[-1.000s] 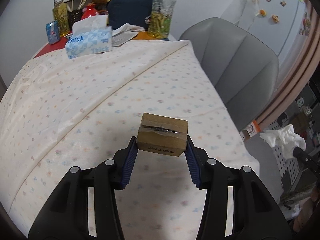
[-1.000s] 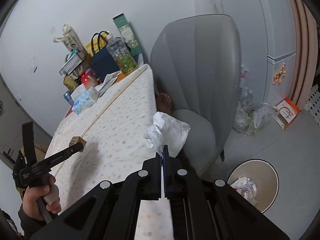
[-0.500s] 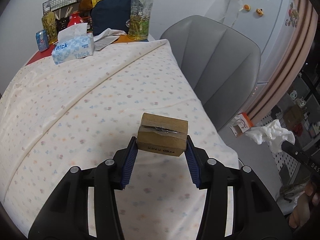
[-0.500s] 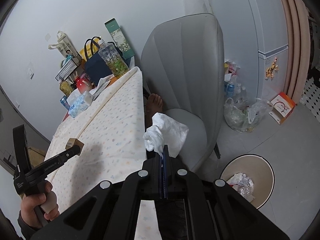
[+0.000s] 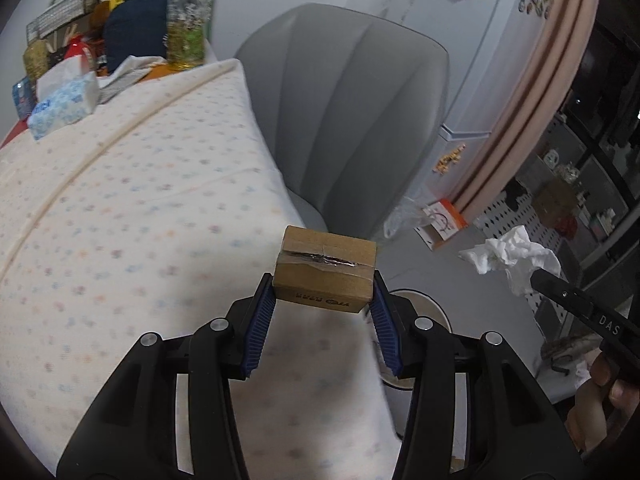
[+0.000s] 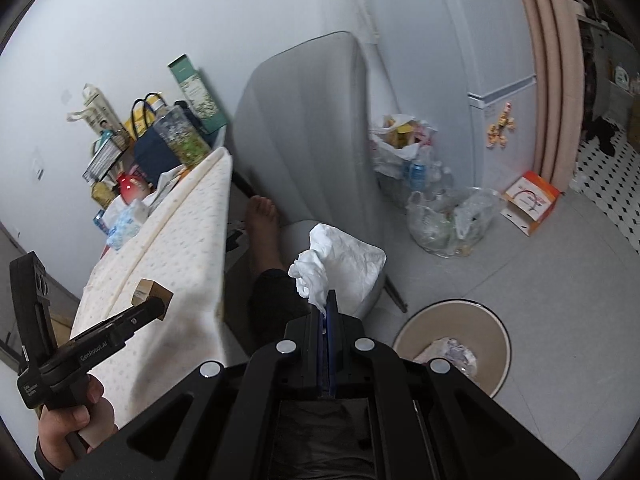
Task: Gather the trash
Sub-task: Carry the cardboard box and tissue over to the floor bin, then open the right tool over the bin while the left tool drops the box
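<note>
My left gripper (image 5: 323, 300) is shut on a small taped cardboard box (image 5: 325, 274) and holds it in the air over the table's right edge; the box also shows in the right wrist view (image 6: 151, 293). My right gripper (image 6: 327, 304) is shut on a crumpled white tissue (image 6: 336, 264), held above the floor beside the chair; the tissue also shows in the left wrist view (image 5: 508, 256). A round beige trash bin (image 6: 480, 322) with crumpled paper inside stands on the floor, below and right of the right gripper. Its rim shows behind the left gripper (image 5: 436, 308).
A table with a dotted cloth (image 5: 120, 220) carries a tissue box (image 5: 64, 104), a bottle (image 5: 186, 28), a dark bag (image 5: 132, 32) and other items at its far end. A grey chair (image 5: 352, 120), a fridge (image 6: 480, 60), clear bags of bottles (image 6: 448, 216), an orange-white box (image 6: 530, 202) and a bare foot (image 6: 262, 220) are nearby.
Both grippers have swung right, away from the table and toward the floor. The bin has come closer in the right wrist view. Both grips are unchanged.
</note>
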